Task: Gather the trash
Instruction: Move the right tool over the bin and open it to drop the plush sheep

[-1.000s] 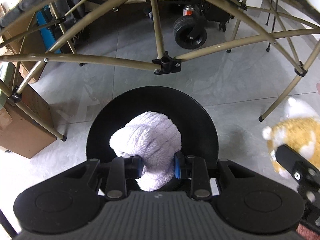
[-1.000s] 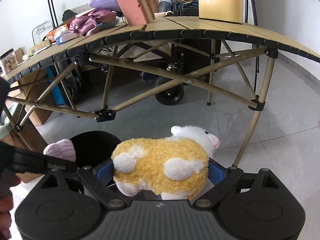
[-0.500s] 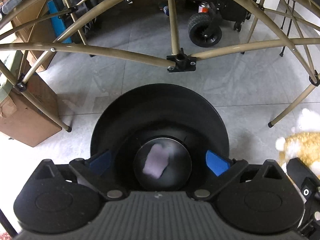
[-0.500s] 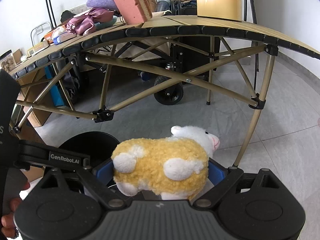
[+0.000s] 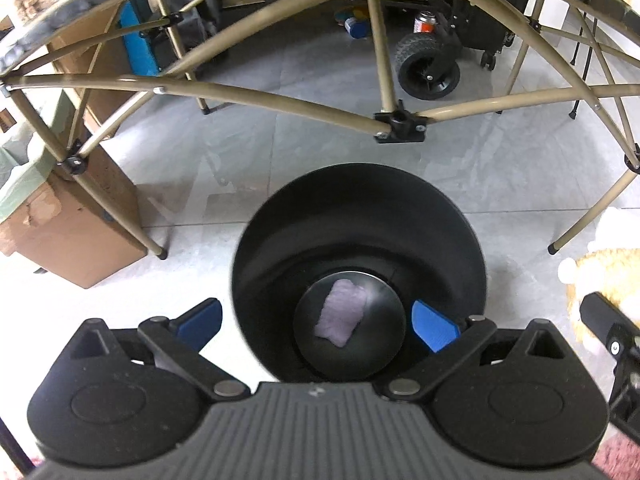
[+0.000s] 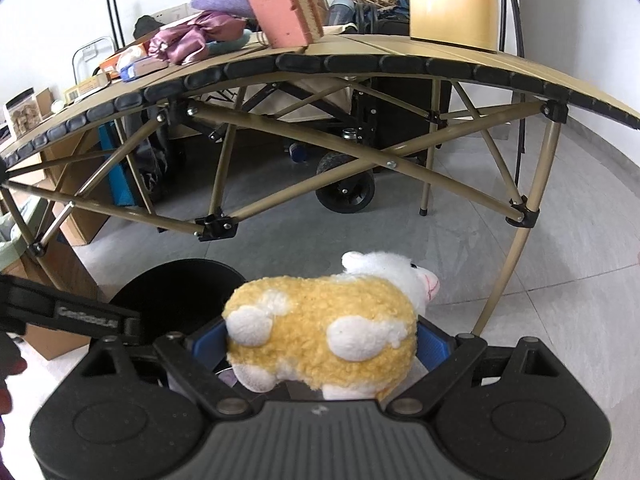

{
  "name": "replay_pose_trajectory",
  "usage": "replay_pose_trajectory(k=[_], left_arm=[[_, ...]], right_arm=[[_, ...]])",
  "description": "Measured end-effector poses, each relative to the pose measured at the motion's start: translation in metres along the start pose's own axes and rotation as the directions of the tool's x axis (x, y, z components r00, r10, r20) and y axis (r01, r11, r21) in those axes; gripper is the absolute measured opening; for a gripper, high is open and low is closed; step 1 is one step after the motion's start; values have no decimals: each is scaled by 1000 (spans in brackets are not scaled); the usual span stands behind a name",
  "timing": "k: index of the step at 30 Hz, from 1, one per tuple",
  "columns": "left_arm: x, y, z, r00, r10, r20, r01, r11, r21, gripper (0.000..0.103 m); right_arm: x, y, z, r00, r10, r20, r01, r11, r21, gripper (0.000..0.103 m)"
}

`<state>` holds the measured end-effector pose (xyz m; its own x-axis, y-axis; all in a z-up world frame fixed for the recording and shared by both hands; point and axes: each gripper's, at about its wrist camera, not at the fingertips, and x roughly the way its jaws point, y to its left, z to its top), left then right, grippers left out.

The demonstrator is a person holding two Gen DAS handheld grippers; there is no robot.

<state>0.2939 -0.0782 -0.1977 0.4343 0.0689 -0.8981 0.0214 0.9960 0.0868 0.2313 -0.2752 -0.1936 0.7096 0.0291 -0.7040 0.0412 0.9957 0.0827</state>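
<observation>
A round black bin stands on the grey tile floor below my left gripper, which is open and empty above its near rim. A pale purple fluffy cloth lies on the bin's bottom. My right gripper is shut on a yellow and white plush sheep, held to the right of the bin. The sheep's edge also shows at the far right of the left wrist view.
A tan folding table stands beyond the bin, its crossed leg frame close behind it. A pink sponge, purple cloths and boxes sit on top. A cardboard box stands left of the bin. A wheeled cart is behind.
My left gripper opened and let go of the purple cloth, which fell to the bottom of the bin. The left gripper then shifted left. The right gripper still holds the sheep.
</observation>
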Motion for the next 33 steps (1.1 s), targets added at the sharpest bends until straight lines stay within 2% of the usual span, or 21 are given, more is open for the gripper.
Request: replay_pose_trajectory(k=[8,19,25,33], left_arm=[[-20,37,-15,999,19,32,-18,1000,-10,103],[-29,99,-31,997,66,38,-63,994,-89,103],[-30,130,-33,995,94,40,-87,986,-142,103],[-26,153,-39,996,85,40,-76,979,-190,103]], right_arm=[[-5,20,3,999,42,-21,-43,998,-43,93],[4,93,15,987,130,-92,-142,981,-136,93],[13,128,20,982,140,-123,-161,971,-176,93],[30,161,20,974,140,-179,-173,967,-186,93]])
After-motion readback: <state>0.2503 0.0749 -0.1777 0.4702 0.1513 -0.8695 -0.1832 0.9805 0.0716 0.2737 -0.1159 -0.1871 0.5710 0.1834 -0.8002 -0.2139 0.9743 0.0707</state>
